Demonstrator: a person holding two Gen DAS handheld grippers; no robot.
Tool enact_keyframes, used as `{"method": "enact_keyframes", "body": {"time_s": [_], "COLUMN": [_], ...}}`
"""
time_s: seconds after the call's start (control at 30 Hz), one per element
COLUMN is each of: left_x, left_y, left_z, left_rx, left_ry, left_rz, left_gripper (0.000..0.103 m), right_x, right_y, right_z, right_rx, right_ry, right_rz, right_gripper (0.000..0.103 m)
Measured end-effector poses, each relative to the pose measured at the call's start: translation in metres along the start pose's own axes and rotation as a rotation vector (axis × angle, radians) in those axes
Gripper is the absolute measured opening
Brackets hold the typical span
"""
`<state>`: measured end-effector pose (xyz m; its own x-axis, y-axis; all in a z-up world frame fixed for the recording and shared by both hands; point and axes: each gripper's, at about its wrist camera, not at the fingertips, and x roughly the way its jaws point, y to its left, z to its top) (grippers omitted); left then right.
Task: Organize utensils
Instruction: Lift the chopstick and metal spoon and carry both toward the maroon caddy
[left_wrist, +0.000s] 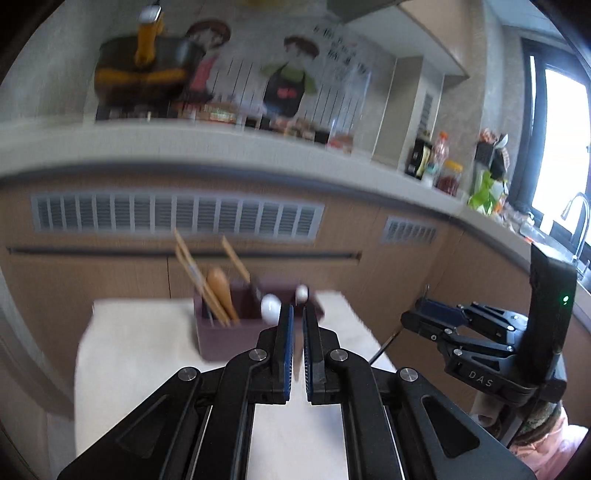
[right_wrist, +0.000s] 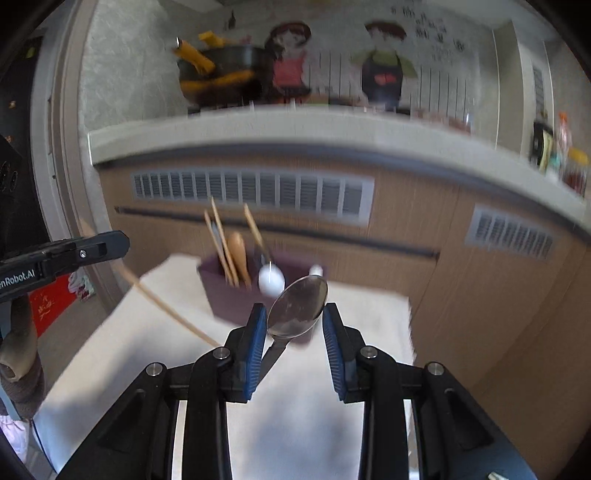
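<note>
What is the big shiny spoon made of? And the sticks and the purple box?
The spoon looks like polished metal: silvery, with mirror-like reflections in its bowl. The chopsticks look like bare wood or bamboo: pale tan and matte; the blur hides any grain. The holder box seems to be plastic: an even dull purple with smooth walls, though motion blur leaves that uncertain.

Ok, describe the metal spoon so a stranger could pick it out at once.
Find the white table in front of the wooden cabinets, then the purple holder at its far end. The metal spoon hangs nearer than that, between the right tongs, bowl up. It is the only shiny utensil; those in the holder are wooden or white.
</note>
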<state>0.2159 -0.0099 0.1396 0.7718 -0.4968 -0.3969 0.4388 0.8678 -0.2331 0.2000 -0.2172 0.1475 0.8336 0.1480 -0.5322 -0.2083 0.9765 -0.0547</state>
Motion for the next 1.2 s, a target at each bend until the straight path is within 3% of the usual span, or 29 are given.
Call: {"method": "enact_keyframes", "body": {"time_s": [0.17,0.27,0.33,0.43,0.63,0.7,0.73,0.9,1.13,1.2], "left_x": [-0.004,0.006,0.023,0.058,0.133,0.152,0.160,0.183,0.200,0.201], "left_y": [-0.012,-0.006,0.002,0.009,0.015,0.013,0.012,0.011,0.005,0.007], "left_z": [0.063,0.084,0.084,0.054,-0.058,-0.088,-0.102,-0.128,-0.134,-0.135], "left_rx": [0.102,0.100,0.090,0.119,0.155,0.170,0.185,0.220,0.242,0.240], "left_ry": [-0.141,-0.135,-0.085,0.073,0.484,0.602,0.651,0.734,0.764,0.767], "left_rz": [0.067,0.058,0.044,0.024,-0.039,-0.052,-0.036,0.036,0.066,0.062], "left_gripper": [0.005,0.005,0.005,0.007,0.011,0.025,0.026,0.026,0.024,0.017], "right_x": [-0.019,-0.017,-0.010,0.004,0.027,0.031,0.034,0.041,0.037,0.035], "right_y": [0.004,0.003,0.000,-0.004,-0.017,-0.018,-0.018,-0.022,-0.028,-0.029], "right_z": [0.078,0.108,0.117,0.109,0.065,0.045,0.036,-0.005,-0.027,-0.029], "right_rx": [-0.081,-0.095,-0.081,-0.082,-0.056,-0.069,-0.075,-0.084,-0.074,-0.069], "right_ry": [-0.172,-0.222,-0.220,-0.190,-0.059,-0.016,0.004,0.109,0.147,0.145], "right_rz": [-0.077,-0.113,-0.110,-0.115,-0.077,-0.063,-0.059,-0.042,-0.035,-0.033], "right_gripper": [0.027,0.026,0.026,0.025,0.023,0.022,0.022,0.022,0.022,0.022]}}
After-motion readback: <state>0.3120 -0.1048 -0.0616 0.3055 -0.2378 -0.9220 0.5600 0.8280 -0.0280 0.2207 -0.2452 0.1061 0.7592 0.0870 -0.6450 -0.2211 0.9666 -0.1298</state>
